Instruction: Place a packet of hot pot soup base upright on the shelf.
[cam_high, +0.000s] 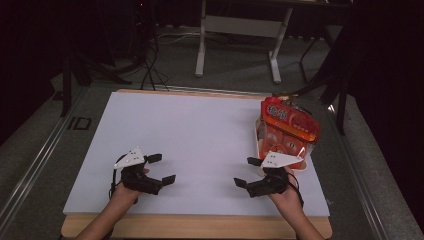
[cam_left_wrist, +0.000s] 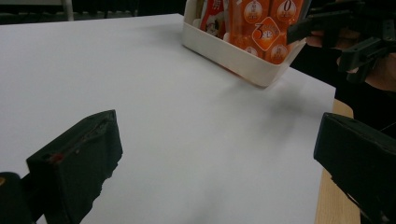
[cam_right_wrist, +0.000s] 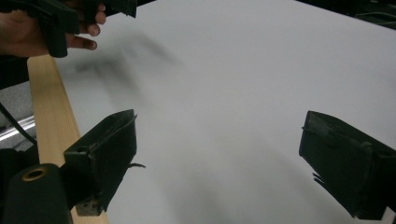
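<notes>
The high view shows both tongs over the near part of the white surface (cam_high: 200, 135). The left tongs (cam_high: 164, 169) sit toward the near left corner and the right tongs (cam_high: 247, 172) toward the near right corner, each with its jaws wide apart and nothing between them.

A cream tray (cam_high: 258, 142) stands at the right edge of the surface, just beyond the right tongs, holding orange packets (cam_high: 290, 125). The left gripper view gives the tray (cam_left_wrist: 233, 58) from the side (low wall, packets (cam_left_wrist: 261, 28) standing upright inside) and shows the right tongs (cam_left_wrist: 327, 39) beside it, detail that the high view does not resolve. The right gripper view looks across bare white sheet to the left tongs (cam_right_wrist: 93, 21) and the hand (cam_right_wrist: 28, 32) gripping them, above the wooden near edge (cam_right_wrist: 46, 102).

The white sheet covers a wooden board. Beyond it lie grey floor (cam_high: 235, 65), a white table frame (cam_high: 240, 27), and dark curtains.
</notes>
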